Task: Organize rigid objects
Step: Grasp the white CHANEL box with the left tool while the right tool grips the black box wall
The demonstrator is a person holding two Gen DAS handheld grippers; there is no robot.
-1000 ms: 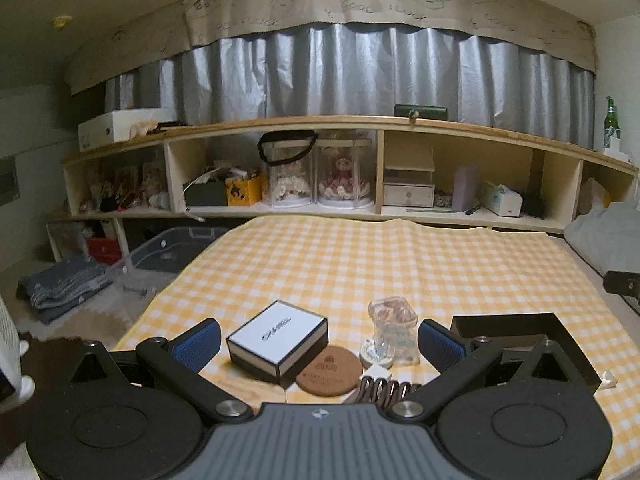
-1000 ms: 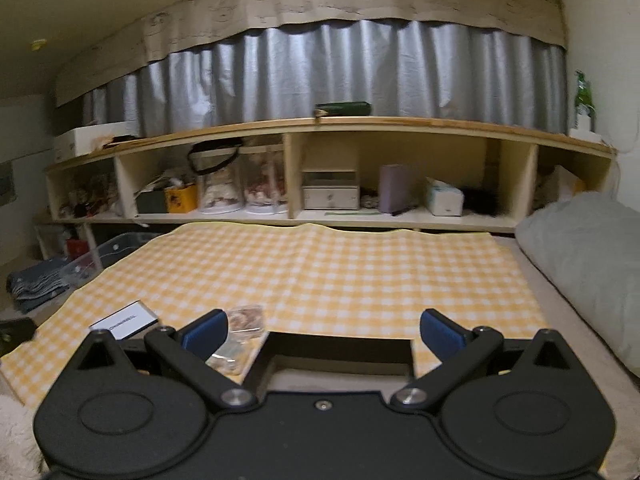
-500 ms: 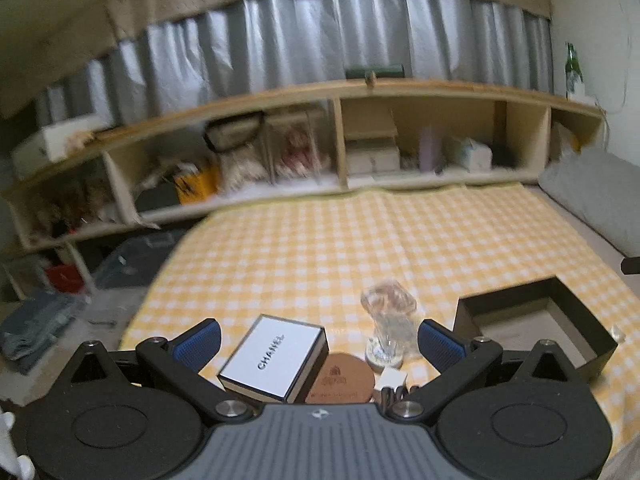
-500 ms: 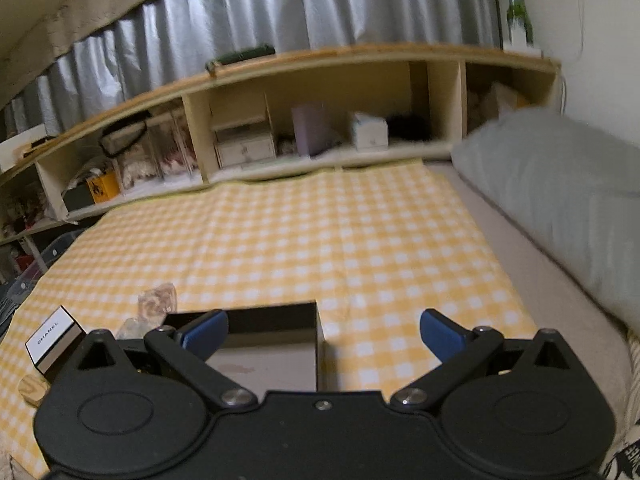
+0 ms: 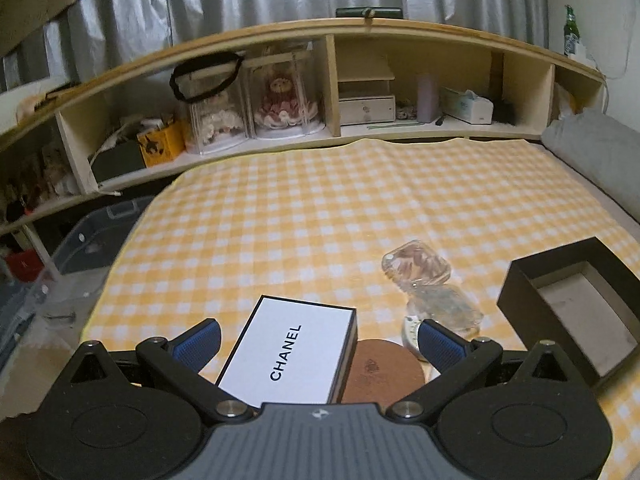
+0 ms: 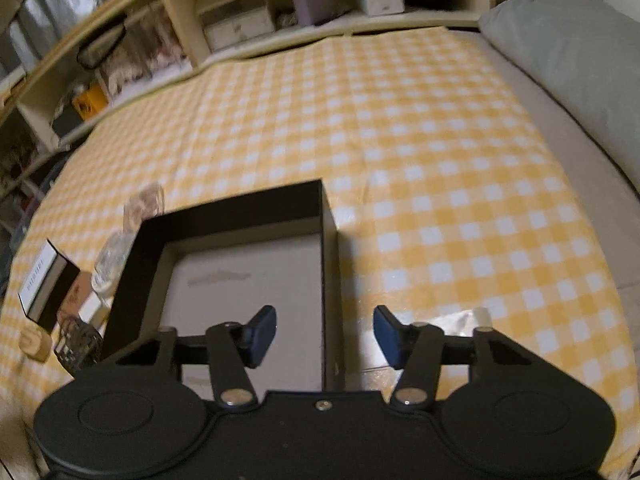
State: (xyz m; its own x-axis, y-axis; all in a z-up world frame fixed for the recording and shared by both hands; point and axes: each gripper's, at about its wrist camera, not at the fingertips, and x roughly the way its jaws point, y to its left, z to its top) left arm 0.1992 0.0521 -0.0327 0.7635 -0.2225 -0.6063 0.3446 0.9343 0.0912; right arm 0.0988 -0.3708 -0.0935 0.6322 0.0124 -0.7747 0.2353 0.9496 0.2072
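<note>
From my left wrist camera, the claw's body covers the near end of the white Chanel box (image 5: 292, 354) and the lower part of the brown round disc (image 5: 380, 372). The black open box (image 5: 568, 312) runs behind the claw's right arm. The clear containers (image 5: 424, 280) overlap, so I can't separate their shapes. On my right wrist feed, the shelf (image 6: 240, 28) is smeared by blur and its contents are unreadable. The small things left of the black box there (image 6: 76, 332) are too blurred to name.
</note>
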